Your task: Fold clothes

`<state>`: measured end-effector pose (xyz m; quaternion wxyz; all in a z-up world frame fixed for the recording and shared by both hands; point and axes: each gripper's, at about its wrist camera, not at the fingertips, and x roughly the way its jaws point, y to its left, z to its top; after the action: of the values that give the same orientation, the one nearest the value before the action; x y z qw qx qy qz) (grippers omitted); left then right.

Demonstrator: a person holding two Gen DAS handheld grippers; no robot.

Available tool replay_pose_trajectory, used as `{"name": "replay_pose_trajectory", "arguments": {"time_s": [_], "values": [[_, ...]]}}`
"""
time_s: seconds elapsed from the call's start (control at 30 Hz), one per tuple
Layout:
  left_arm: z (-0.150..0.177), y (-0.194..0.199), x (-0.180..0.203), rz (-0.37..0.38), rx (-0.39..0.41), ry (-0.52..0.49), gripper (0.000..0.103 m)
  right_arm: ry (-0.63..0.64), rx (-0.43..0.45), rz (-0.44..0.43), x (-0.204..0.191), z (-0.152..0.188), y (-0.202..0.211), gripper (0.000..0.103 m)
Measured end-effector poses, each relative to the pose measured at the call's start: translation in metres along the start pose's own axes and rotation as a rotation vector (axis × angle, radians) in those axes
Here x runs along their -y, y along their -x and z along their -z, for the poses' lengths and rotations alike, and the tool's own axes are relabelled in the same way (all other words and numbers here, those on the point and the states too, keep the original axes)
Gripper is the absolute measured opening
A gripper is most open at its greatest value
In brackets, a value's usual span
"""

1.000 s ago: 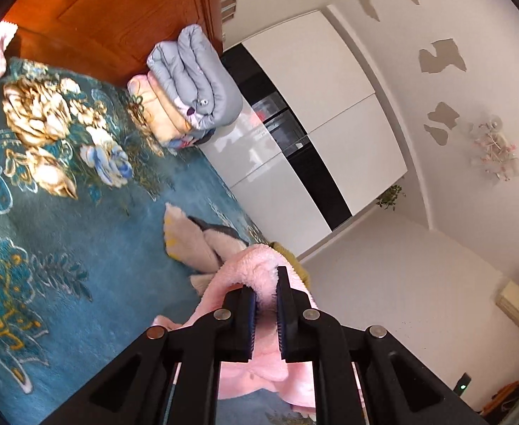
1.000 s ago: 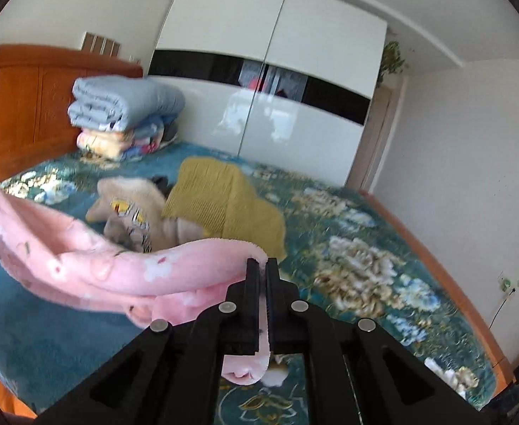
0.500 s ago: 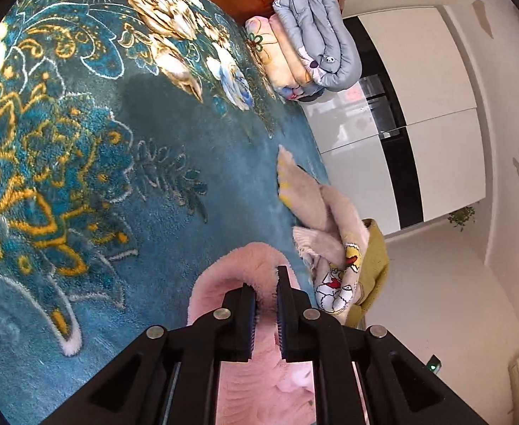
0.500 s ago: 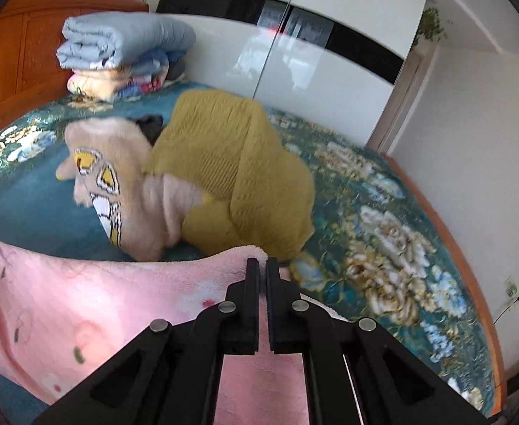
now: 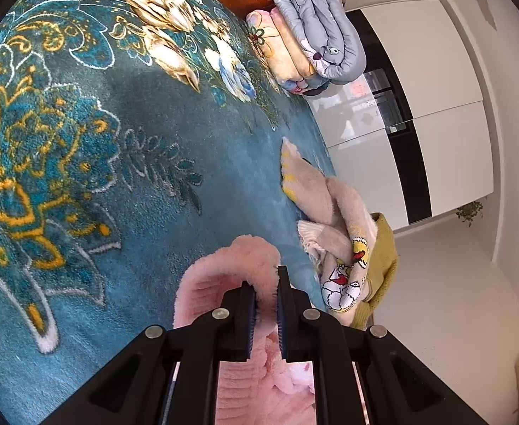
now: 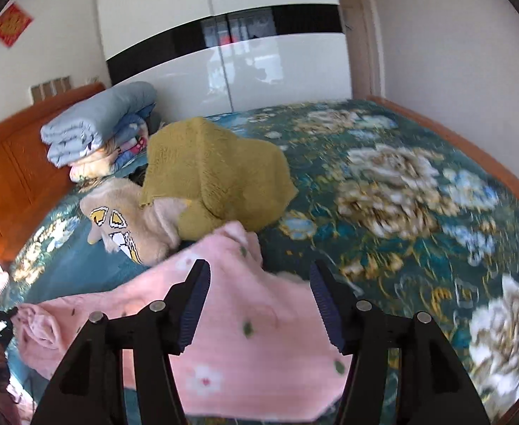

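Around us: mustard sweater [image 6: 217, 173] and beige sweater [image 6: 132, 223] heaped mid-bed, quilts [image 6: 93, 131] stacked by the headboard [image 6: 8, 173] | pink garment [image 6: 245, 333] lies spread on the bedspread [image 6: 401, 212], fleecy, flower-dotted | left gripper [image 5: 266, 304] pinches its edge; right gripper [image 6: 259, 304] gapes wide above it, holding nothing

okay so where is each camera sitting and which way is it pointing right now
Left wrist: on the left tool, facing across the teal bedspread toward the wardrobe; its fingers pinch the pink garment.
Right wrist: on the right tool, facing the wardrobe; fingers apart above the pink garment.
Shared: pink garment, beige sweater, mustard sweater, folded quilts.
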<state>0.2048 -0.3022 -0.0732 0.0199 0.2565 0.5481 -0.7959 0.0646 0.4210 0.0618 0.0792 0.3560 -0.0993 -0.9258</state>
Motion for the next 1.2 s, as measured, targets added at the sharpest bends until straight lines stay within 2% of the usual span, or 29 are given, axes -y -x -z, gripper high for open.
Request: {"name": "replay_pose_trajectory", "arguments": {"time_s": [0.13, 0.17, 0.2, 0.33, 0.37, 0.4, 0.43, 0.57, 0.63, 0.7, 0.83, 0.87, 0.93, 0.97, 1.03, 1.07, 1.2], "values": [[0.004, -0.007, 0.011, 0.010, -0.018, -0.001, 0.010, -0.295, -0.128, -0.065, 0.073, 0.058, -0.013, 0.060], [0.005, -0.009, 0.014, 0.013, -0.025, -0.006, 0.010, -0.373, -0.143, -0.115, 0.084, 0.069, -0.021, 0.060], [0.007, -0.011, 0.018, 0.017, -0.032, -0.012, 0.010, -0.449, -0.155, -0.170, 0.093, 0.081, -0.029, 0.060], [0.010, -0.012, 0.027, 0.014, -0.038, -0.038, 0.010, -0.600, -0.170, -0.242, 0.098, 0.096, -0.063, 0.058], [0.009, -0.011, 0.027, 0.009, -0.033, -0.046, 0.010, -0.642, -0.156, -0.276, 0.098, 0.097, -0.069, 0.041], [0.008, -0.010, 0.028, 0.003, -0.029, -0.054, 0.010, -0.684, -0.139, -0.311, 0.099, 0.098, -0.075, 0.012], [0.005, -0.012, 0.030, -0.004, -0.026, -0.059, 0.010, -0.704, -0.130, -0.321, 0.099, 0.095, -0.078, 0.009], [-0.016, -0.024, 0.048, -0.025, -0.022, -0.082, 0.010, -0.618, -0.096, -0.254, 0.089, 0.052, -0.073, 0.008], [-0.037, -0.034, 0.083, 0.016, -0.020, -0.134, 0.009, -0.561, -0.034, -0.225, 0.084, 0.011, -0.057, 0.008], [-0.060, -0.035, 0.135, 0.065, 0.015, -0.224, 0.009, -0.486, 0.045, -0.197, 0.076, -0.039, -0.032, 0.007], [-0.088, 0.010, 0.237, 0.278, 0.150, -0.403, 0.009, -0.261, 0.248, -0.097, 0.041, -0.125, 0.046, 0.006], [-0.090, 0.026, 0.258, 0.321, 0.186, -0.455, 0.009, -0.218, 0.300, -0.075, 0.035, -0.133, 0.066, 0.006], [-0.083, 0.056, 0.265, 0.358, 0.246, -0.531, 0.009, -0.138, 0.402, -0.033, 0.026, -0.147, 0.107, 0.006], [-0.080, 0.071, 0.269, 0.377, 0.276, -0.569, 0.009, -0.130, 0.415, -0.027, 0.028, -0.142, 0.116, 0.006], [-0.068, 0.083, 0.244, 0.360, 0.270, -0.567, 0.010, -0.124, 0.428, -0.019, 0.036, -0.127, 0.131, 0.006], [-0.061, 0.079, 0.220, 0.316, 0.231, -0.539, 0.010, -0.130, 0.400, -0.011, 0.042, -0.114, 0.126, 0.006], [-0.026, 0.059, 0.112, 0.118, 0.073, -0.398, 0.010, -0.215, 0.214, -0.001, 0.080, -0.030, 0.080, 0.006]]}}
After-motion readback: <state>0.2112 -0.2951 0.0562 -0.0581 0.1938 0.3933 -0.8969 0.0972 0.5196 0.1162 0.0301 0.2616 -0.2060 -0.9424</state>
